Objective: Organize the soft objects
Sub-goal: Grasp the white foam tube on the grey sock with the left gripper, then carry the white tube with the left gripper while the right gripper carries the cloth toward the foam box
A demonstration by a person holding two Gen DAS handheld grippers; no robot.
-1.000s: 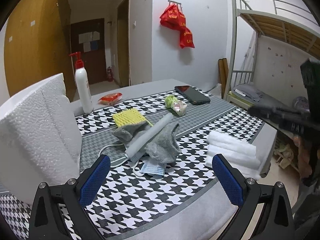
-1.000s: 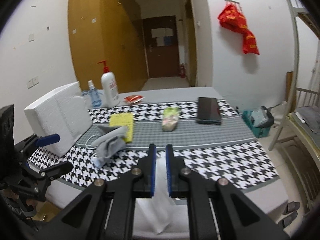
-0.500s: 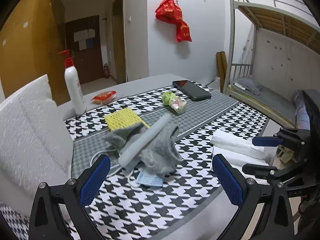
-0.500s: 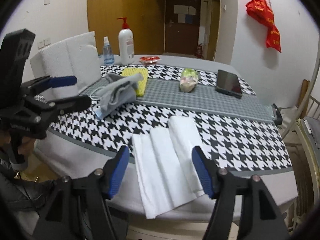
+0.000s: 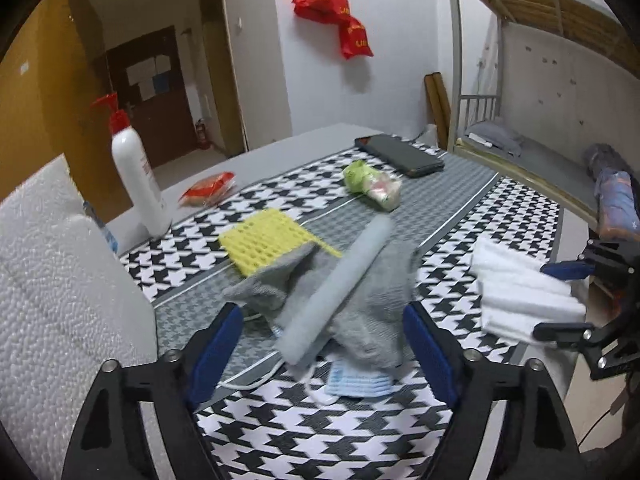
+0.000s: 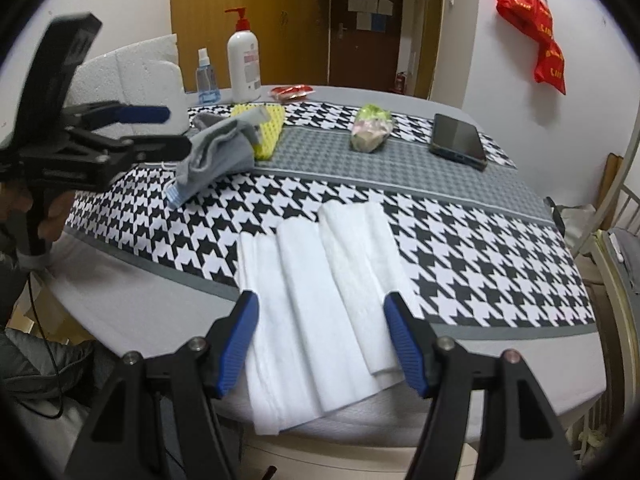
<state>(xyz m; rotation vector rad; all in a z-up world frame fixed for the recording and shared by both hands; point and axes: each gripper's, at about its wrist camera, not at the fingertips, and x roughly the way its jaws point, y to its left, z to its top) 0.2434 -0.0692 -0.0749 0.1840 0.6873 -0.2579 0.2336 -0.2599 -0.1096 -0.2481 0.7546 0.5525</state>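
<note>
Dorm room, houndstooth cloth [image 5: 304,432] on the table. Left gripper [image 5: 320,350] is closing, pads not yet on anything; grey rag [image 5: 372,320] with a pale foam tube [image 5: 340,292] across it sits between and just beyond the jaws, blue mask [image 5: 360,386] under it at 6 o'clock. Right gripper [image 6: 322,342] stands fairly wide, empty, straddling the near end of the white towel [image 6: 320,288]. Handling guess: all light, limp, non-fragile; the rag will drape, so pinch a bunched fold mid-pile; the tube likely rolls off. Towel: grab a folded edge, or the layers slide apart. Left view alone shows the mask and a white cord [image 5: 256,378]; right view alone shows the towel's three folds overhanging the table edge, plus a spray bottle [image 6: 207,76] at 11 o'clock.
</note>
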